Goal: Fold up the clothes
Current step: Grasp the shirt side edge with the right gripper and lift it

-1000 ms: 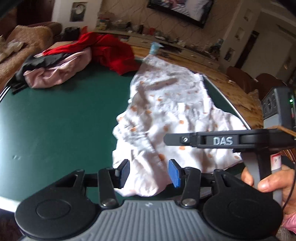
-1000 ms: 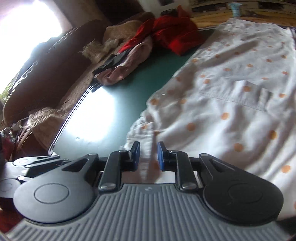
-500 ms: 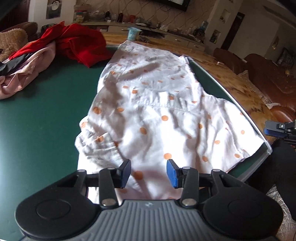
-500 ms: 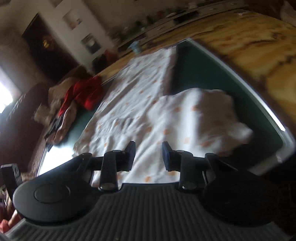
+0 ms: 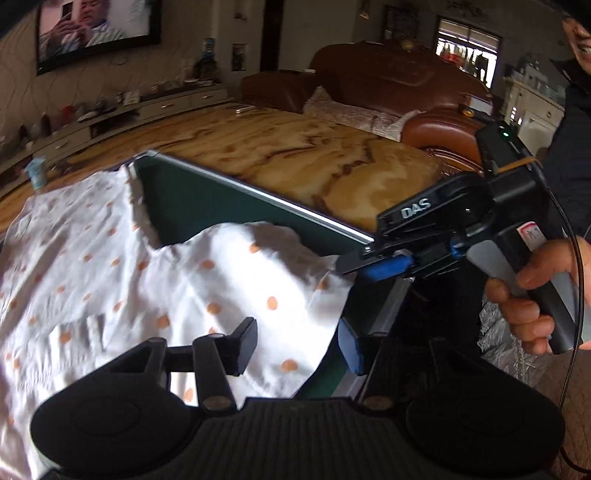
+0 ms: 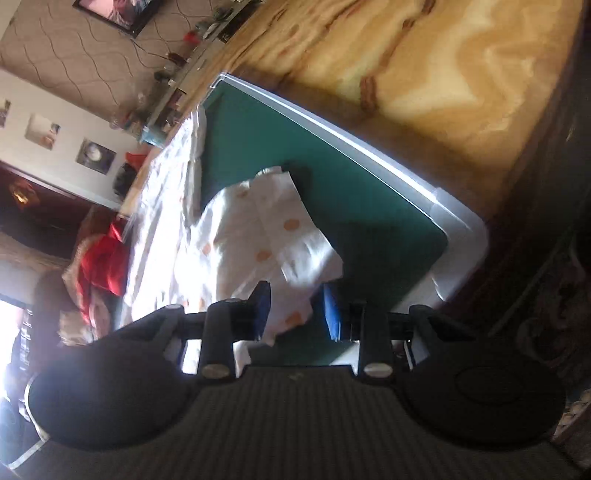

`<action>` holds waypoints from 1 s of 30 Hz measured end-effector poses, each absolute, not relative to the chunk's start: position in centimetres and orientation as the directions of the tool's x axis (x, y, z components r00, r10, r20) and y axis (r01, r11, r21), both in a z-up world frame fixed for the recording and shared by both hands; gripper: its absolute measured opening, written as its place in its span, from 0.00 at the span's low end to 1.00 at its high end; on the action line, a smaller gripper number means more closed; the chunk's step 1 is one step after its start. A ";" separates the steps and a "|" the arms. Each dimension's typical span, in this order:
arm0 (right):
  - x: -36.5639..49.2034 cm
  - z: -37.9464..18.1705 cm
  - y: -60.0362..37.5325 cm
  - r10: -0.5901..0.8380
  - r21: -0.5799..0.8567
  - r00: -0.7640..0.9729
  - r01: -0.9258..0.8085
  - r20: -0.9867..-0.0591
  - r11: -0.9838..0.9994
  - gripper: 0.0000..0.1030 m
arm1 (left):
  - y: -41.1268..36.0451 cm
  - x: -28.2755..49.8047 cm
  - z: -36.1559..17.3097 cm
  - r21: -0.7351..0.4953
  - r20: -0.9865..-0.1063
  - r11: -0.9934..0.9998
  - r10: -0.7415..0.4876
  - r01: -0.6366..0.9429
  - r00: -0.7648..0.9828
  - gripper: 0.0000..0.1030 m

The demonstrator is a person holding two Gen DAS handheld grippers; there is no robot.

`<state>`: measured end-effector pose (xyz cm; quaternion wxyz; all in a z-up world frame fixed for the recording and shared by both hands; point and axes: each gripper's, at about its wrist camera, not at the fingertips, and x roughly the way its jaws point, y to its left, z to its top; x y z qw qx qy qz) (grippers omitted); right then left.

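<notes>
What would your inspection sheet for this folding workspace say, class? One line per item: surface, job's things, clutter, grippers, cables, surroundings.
Surface: green table with a pale rim, on a marbled floor.
Job's things: white dotted garment spread out, one sleeve reaching the near corner.
Clutter: red clothes heaped at the far end.
Grippers: left gripper opening, over the sleeve; right gripper open at the sleeve's edge, nothing gripped.
Cables: black cable beside the hand.
Surroundings: brown sofa, wall television, low cabinet.

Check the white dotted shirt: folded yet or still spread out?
Mostly spread. The shirt lies open along the green table; only its sleeve bunches up near the table's corner. No neat fold shows.
</notes>
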<state>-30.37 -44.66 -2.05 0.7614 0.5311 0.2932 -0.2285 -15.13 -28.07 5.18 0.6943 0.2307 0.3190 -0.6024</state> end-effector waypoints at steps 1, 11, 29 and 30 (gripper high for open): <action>-30.1 -2.1 -44.7 -0.040 0.676 0.731 0.650 -0.681 0.346 0.36 | -29.1 -15.6 5.0 -0.053 -0.727 0.143 -0.684 0.988 0.060 0.59; -25.7 1.4 -42.7 0.040 0.664 0.792 0.481 -0.609 0.573 0.09 | -34.6 -16.1 2.0 0.083 -0.777 0.160 -0.608 0.984 0.164 0.66; -30.0 -3.4 -44.0 0.024 0.674 0.701 0.675 -0.713 0.300 0.40 | -32.1 -15.0 2.3 -0.057 -0.767 0.186 -0.638 0.981 0.077 0.64; -29.7 -3.4 -44.0 0.008 0.672 0.704 0.675 -0.711 0.305 0.40 | -32.1 -15.3 2.3 -0.050 -0.769 0.186 -0.634 0.981 0.081 0.64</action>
